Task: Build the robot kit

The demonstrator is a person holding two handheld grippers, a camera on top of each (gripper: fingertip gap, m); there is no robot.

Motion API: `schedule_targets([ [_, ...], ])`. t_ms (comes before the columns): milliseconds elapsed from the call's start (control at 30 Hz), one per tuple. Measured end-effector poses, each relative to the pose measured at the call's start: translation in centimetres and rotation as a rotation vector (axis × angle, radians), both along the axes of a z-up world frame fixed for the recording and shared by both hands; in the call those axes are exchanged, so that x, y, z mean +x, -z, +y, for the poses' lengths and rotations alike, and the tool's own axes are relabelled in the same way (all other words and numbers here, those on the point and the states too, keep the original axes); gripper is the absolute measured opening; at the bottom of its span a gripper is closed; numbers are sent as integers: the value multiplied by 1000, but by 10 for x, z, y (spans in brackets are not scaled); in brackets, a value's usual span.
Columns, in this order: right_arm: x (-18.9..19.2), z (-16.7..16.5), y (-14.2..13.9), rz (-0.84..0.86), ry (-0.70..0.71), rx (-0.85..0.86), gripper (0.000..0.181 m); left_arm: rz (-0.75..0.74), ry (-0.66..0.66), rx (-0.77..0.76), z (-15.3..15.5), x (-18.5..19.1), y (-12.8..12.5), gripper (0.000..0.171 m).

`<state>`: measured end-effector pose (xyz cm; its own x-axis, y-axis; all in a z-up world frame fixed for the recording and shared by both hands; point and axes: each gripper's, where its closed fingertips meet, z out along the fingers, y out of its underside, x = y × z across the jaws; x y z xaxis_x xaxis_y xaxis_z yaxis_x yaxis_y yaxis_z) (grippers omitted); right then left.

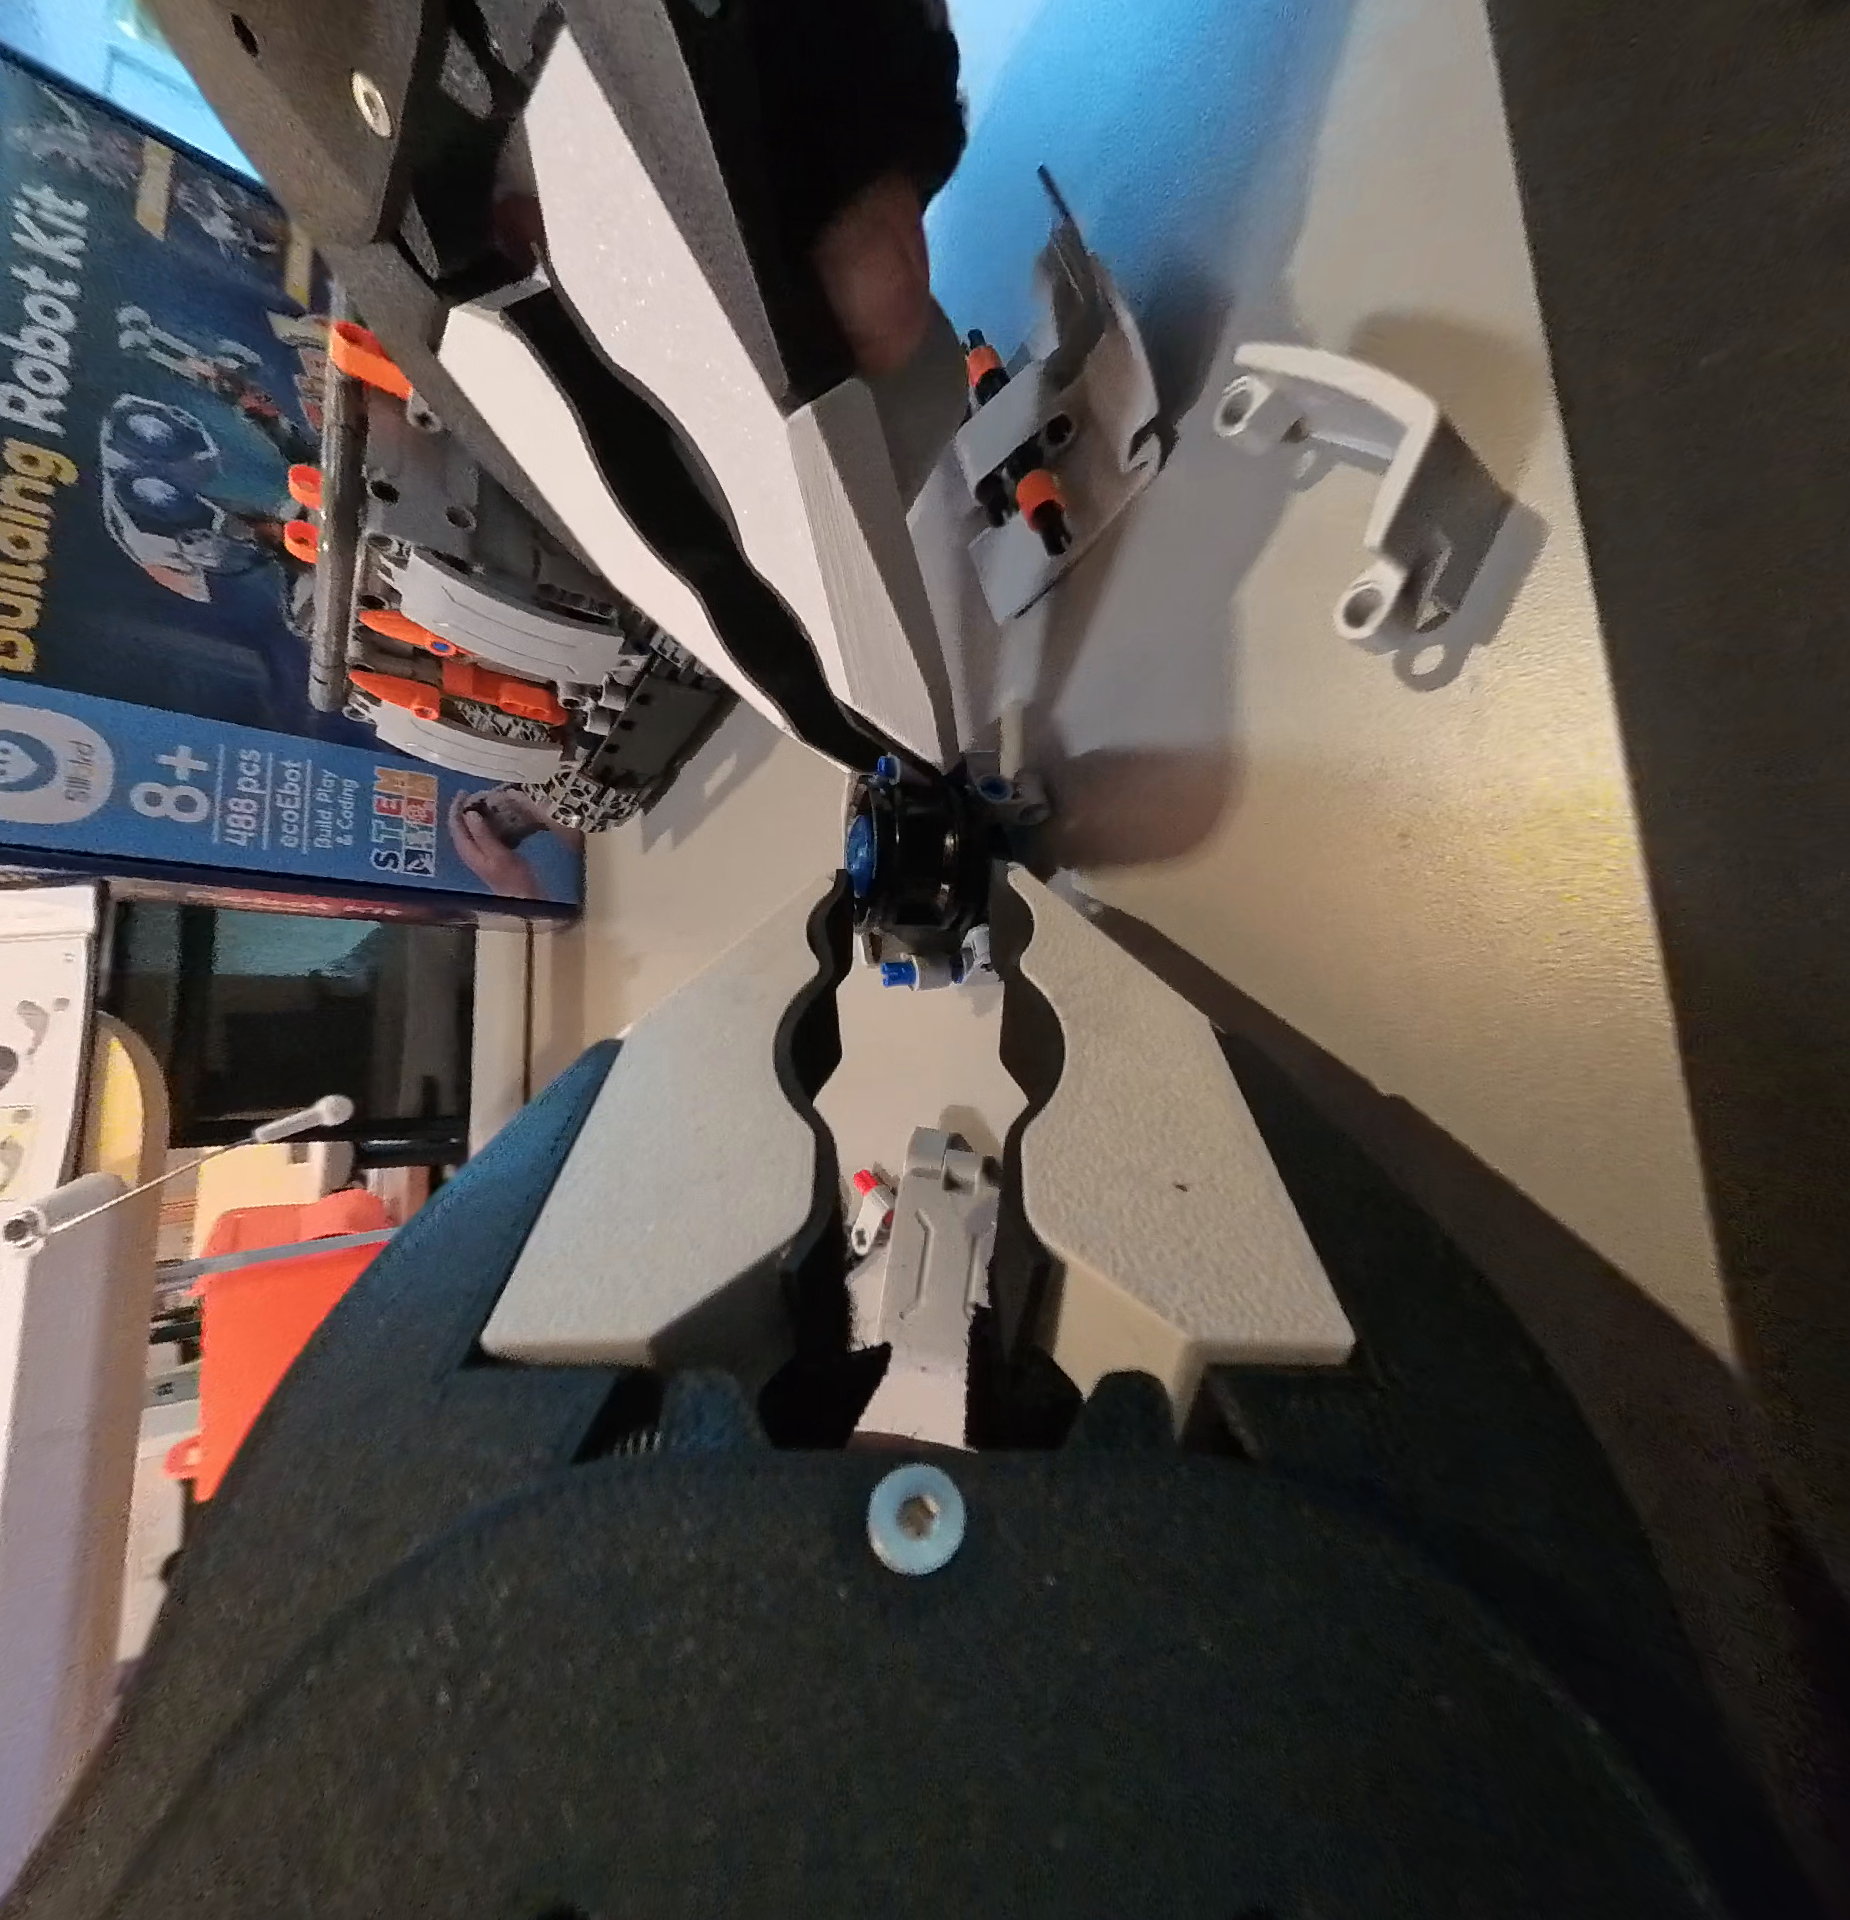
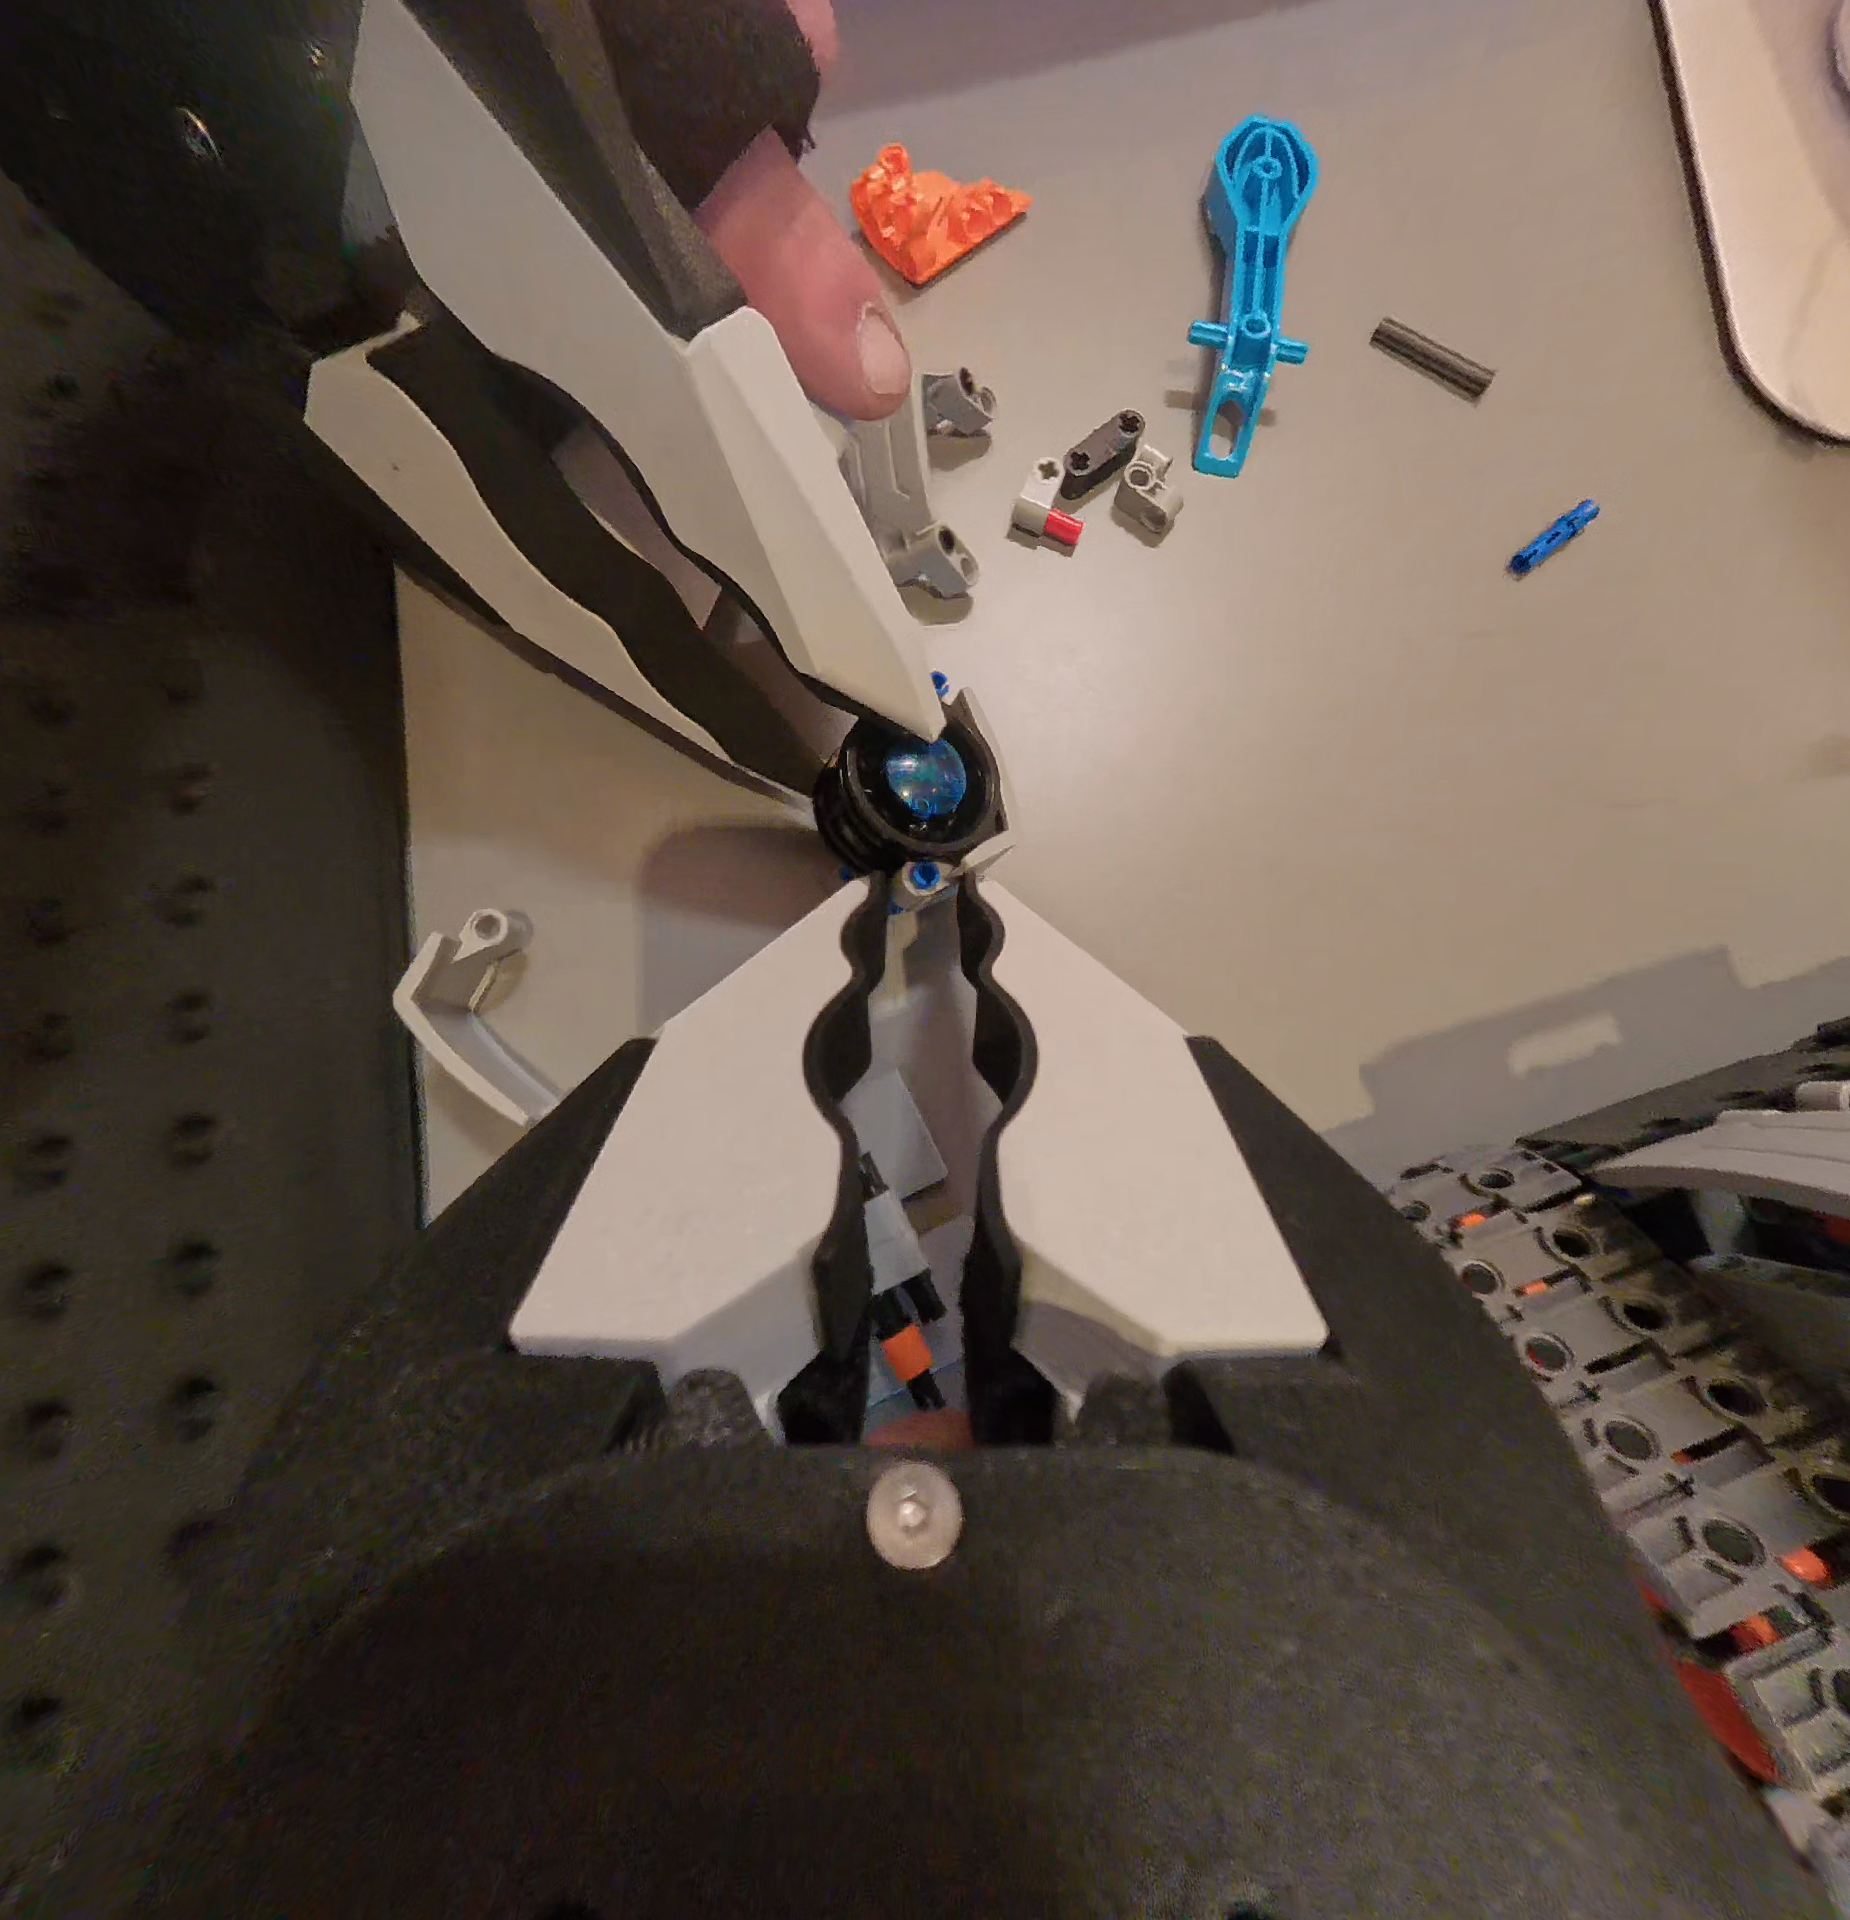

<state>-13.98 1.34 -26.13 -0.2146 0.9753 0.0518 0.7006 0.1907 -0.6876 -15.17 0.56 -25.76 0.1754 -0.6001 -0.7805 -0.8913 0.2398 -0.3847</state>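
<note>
The round black piece (image 2: pixel 905 790) with the shiny blue dome in its middle is up off the surface (image 2: pixel 1316 779), held between your two grippers. Your left gripper (image 1: pixel 926 899) is closed on its black rim. Your right gripper (image 2: pixel 913 891) is pinched on the small grey and blue bits at its edge.

It looks tiny, light and made of hard plastic, so it should not bend. The blue dome looks smooth and likely slippery. The ribbed black rim and the grey bits look like better places to hold. A hard pull might pop the small bits off.

Just beside it, a bare finger (image 2: pixel 827 301) rests on the left gripper. On the surface lie a grey curved piece (image 1: pixel 1368 468), a grey panel with orange pins (image 1: pixel 1056 457), an orange piece (image 2: pixel 936 213), a light blue tool (image 2: pixel 1248 291), a blue pin (image 2: pixel 1553 537) and a black rod (image 2: pixel 1430 358). Farther out are a grey and orange model (image 1: pixel 464 623) and a blue box (image 1: pixel 121 727).
</note>
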Motion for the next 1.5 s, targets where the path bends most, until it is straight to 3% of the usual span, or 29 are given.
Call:
schedule_targets([
  [167, -2, -2, -1, 14, -60, 128, 6, -63, 30, -19, -9, 2, -4, 25],
  [300, -4, -4, -2, 18, -81, 185, 5, -190, -33, -106, -3, -7, -14, 46],
  [400, -4, -6, -2, 25, -96, 212, 5, -246, -76, -228, -2, -8, -9, 52],
  [567, -1, -4, -4, 26, -110, 324, 4, -250, -76, -345, -4, 0, 2, 36],
  [800, 1, -6, -5, 60, -118, 322, 6, -183, -64, -234, -5, 3, 3, 33],
  [1000, 4, -8, -11, 87, -103, 266, 31, -135, -76, -161, -2, 3, 3, 33],
  [1300, 2, -2, -7, 98, -107, 343, 4, -178, -65, -218, 0, 3, 3, 32],
  [1500, 1, 3, -20, 138, -66, 339, 11, -226, -102, -273, 4, -1, 4, 31],
])
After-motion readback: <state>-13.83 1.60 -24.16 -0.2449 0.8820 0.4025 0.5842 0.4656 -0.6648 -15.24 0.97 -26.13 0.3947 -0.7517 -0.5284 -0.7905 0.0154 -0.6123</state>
